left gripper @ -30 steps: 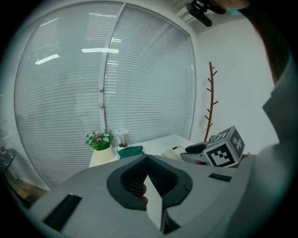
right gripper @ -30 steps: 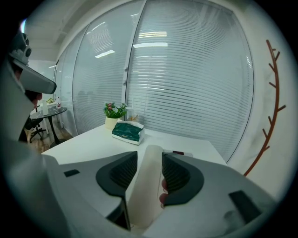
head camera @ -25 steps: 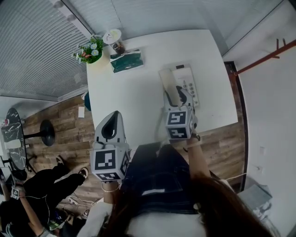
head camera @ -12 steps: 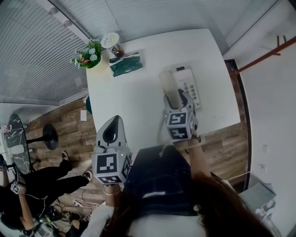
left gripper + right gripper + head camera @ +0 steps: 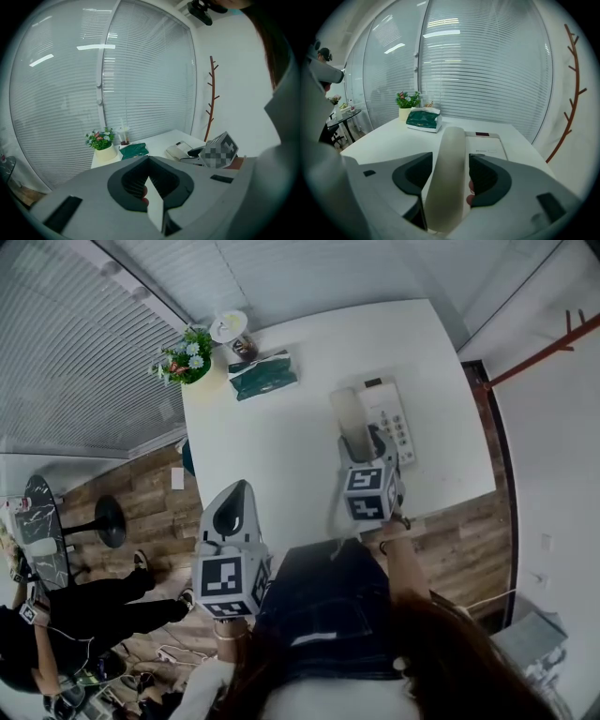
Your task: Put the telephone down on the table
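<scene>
1. Telephone handset (image 5: 349,423) lies lengthwise between the right claw's (image 5: 362,442) jaws, its far end reaching past the tips toward the table's (image 5: 281,446) far edge.
2. Right claw: its jaws have just been opening and now stand wide apart, with a sliver of gap showing beside the handset (image 5: 450,140) in the right gripper view, so the pads no longer squeeze it.
3. The handset runs along the left side of the telephone base (image 5: 394,418), in the table's right half, close to the near edge.
4. Left claw (image 5: 240,489) hangs off the table's near left corner, jaws together and empty.
5. A green tissue box (image 5: 263,374), a flower pot (image 5: 185,354) and a cup (image 5: 230,326) sit at the far left corner.
</scene>
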### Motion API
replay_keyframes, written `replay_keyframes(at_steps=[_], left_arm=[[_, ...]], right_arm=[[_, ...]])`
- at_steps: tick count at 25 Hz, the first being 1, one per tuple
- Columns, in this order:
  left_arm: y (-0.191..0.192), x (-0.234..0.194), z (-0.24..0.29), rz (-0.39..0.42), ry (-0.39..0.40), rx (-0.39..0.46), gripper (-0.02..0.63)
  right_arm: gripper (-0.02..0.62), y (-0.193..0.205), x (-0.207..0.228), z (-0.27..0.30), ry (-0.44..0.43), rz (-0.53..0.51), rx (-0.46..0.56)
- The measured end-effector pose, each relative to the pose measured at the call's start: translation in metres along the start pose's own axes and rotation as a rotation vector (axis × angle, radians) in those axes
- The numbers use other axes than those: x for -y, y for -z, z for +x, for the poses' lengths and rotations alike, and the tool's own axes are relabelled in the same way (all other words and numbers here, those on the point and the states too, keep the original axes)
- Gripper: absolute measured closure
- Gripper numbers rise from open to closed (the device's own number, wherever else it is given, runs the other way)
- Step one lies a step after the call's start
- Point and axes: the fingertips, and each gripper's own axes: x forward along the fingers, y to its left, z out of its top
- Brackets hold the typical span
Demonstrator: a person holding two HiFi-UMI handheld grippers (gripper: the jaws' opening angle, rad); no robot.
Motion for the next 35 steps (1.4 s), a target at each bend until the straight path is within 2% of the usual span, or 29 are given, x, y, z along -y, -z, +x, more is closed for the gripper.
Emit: replay_keyframes(at_steps=[20,35], left_arm=[[-0.001,-0.03,0.013,0.046,0.022,-0.018,0.606],[0.0,-0.048,0.014,0.018,0.087,0.012,0.606]], right_arm=[[0.357,0.017,-0.001,0.027,0.054,0.079,-0.05],[0.364,0.018,0.0,0.027,0.071,0.104,-0.027]])
